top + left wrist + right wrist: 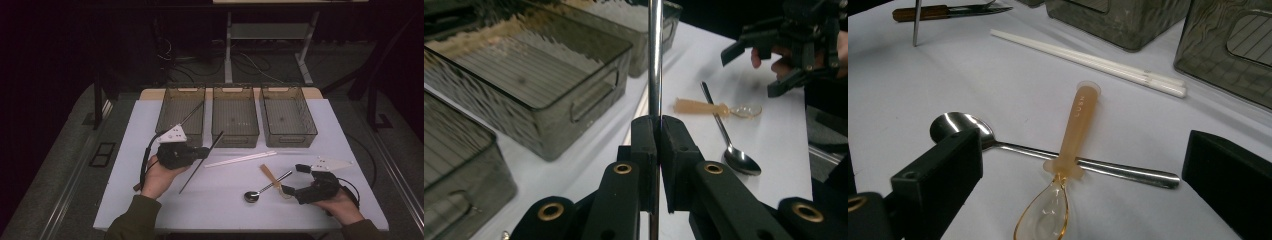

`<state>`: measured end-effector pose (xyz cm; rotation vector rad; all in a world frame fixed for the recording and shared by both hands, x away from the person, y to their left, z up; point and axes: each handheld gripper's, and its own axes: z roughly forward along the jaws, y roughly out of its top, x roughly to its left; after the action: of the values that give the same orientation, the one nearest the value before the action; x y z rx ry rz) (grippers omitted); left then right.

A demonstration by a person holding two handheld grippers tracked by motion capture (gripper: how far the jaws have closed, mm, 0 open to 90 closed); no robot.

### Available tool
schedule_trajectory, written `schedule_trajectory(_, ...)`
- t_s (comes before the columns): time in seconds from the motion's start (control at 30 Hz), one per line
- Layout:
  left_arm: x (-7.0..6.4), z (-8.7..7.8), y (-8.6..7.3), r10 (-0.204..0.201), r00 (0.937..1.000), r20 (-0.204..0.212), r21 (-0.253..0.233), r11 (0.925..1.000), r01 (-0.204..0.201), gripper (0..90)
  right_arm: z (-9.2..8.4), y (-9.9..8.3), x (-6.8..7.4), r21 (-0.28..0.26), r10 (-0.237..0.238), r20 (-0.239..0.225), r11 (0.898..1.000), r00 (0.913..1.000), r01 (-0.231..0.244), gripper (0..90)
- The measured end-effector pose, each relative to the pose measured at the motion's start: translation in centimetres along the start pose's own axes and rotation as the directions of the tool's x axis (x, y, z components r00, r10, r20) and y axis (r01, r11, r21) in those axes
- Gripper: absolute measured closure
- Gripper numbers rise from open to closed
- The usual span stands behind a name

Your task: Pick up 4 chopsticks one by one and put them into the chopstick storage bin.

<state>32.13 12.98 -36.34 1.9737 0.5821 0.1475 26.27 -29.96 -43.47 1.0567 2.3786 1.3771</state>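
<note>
My left gripper (202,152) (658,125) is shut on a thin metal chopstick (200,162) (655,60), held near its middle and slanting above the white table (150,200). Its lower end (916,22) hangs close to the tabletop. My right gripper (294,179) (1083,165) stands open and low at the front right, its jaws on either side of an amber plastic spoon (270,175) (1075,130) (704,107). That spoon lies across the handle of a metal spoon (262,190) (963,127) (734,155). Neither jaw touches them.
Three smoky plastic bins (181,107) (235,112) (287,112) line the table's far edge; the left one has a second metal chopstick (192,114) leaning in it. A pair of white chopsticks (240,159) (1088,57) lies mid-table. A wood-handled utensil (943,11) lies near my left hand.
</note>
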Motion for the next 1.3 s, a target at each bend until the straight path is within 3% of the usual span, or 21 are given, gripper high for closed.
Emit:
schedule_trajectory(0.3,0.1,-1.6,1.2,0.015,0.9995,-0.027,-0.037,0.9992,-0.016,84.4,0.0,0.0,-0.1,-0.001,0.006,0.002,1.000,1.0000,-0.006,2.8)
schedule_trajectory(0.67,0.8,-2.1,2.3,0.019,0.9991,-0.038,-0.054,0.9983,-0.021,84.3,0.0,0.0,-0.1,0.000,0.008,0.003,1.000,1.0000,-0.008,2.8)
schedule_trajectory(1.3,4.4,-3.5,7.4,0.024,0.9921,-0.123,-0.109,0.9934,-0.037,84.2,0.6,0.0,0.1,-0.006,-0.002,-0.018,1.000,0.9998,0.002,2.8)
